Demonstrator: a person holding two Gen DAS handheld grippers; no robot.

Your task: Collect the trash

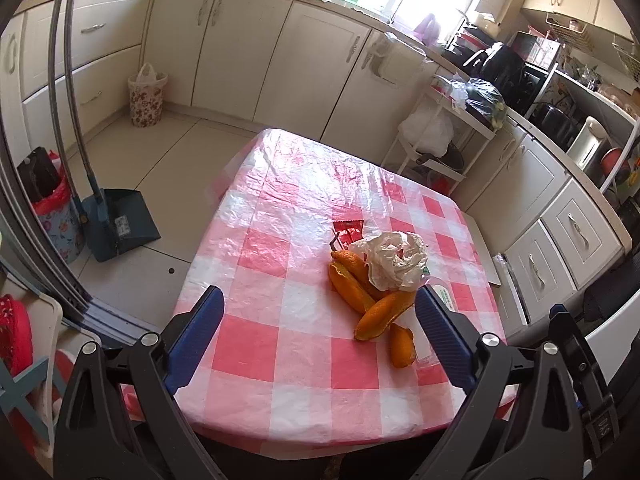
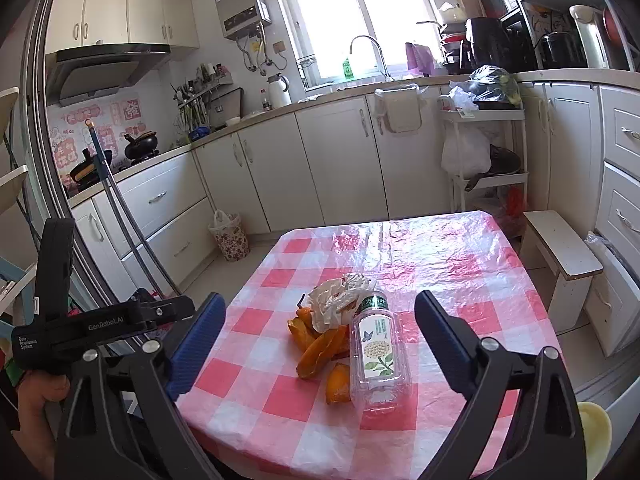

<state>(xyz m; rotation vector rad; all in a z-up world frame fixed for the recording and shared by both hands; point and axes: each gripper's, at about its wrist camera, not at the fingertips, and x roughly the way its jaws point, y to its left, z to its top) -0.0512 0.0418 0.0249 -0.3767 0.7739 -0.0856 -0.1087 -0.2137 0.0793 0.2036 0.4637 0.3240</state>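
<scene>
Right wrist view: right gripper [image 2: 320,340] spread wide, empty, hovering before the trash.
Left gripper [image 1: 320,336]: jaws wide too, nothing between them.
Trash: clear bottle [image 2: 378,354], orange peels [image 2: 316,346] and crumpled paper [image 2: 338,304] piled at the near-middle of the checked table [image 2: 460,264].
Progress: nothing gathered yet.
Far left: lined floral bin [image 2: 229,235] on the floor, a likely destination.

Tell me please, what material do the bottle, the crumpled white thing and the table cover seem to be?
Bottle: clear glossy plastic; the cloth shows through it. Crumpled white thing: probably tissue or thin paper, matte with soft folds. Table cover: a thin plastic sheet, shiny and wrinkled, seemingly over a checked cloth.
</scene>
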